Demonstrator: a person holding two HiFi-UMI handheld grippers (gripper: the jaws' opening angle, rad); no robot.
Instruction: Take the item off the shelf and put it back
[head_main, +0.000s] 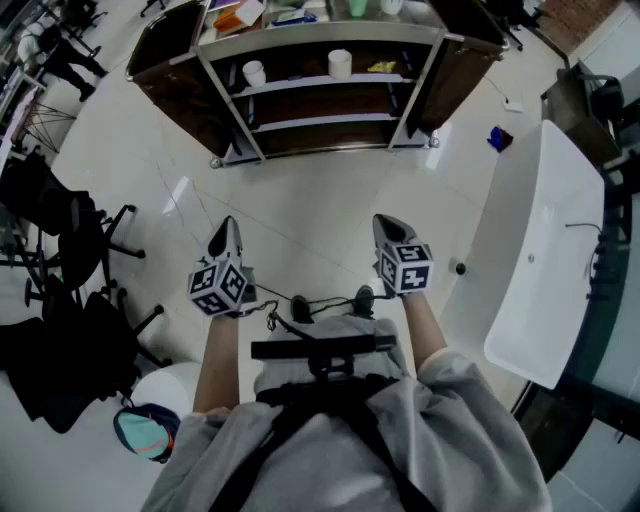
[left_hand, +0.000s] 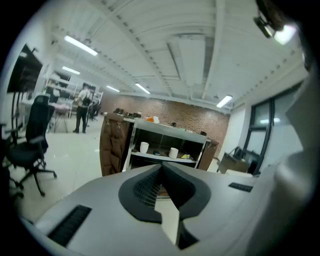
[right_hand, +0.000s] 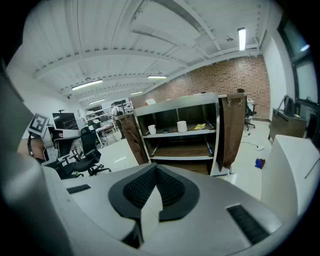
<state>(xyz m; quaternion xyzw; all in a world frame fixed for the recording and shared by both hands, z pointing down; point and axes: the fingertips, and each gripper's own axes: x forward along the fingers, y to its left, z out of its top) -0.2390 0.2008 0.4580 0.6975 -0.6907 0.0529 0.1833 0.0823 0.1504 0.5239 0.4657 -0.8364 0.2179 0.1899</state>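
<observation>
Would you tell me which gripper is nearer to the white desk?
Right. The right gripper hangs beside the desk; the left gripper is farther away, on the right gripper's other side.

The right claw (right_hand: 155, 168) has its dark ribbed jaws pressed together with nothing between them, pointing toward a silver metal-framed shelf unit with brown side panels (right_hand: 231, 132) well apart across the pale floor. One shelf carries a small white cup (right_hand: 151, 130), a larger white cup (right_hand: 182, 126) and a yellow packet (right_hand: 201, 126). Black office chairs (right_hand: 82, 152) stand at the left, and a small blue object (right_hand: 258, 162) lies on the floor at the right.
</observation>
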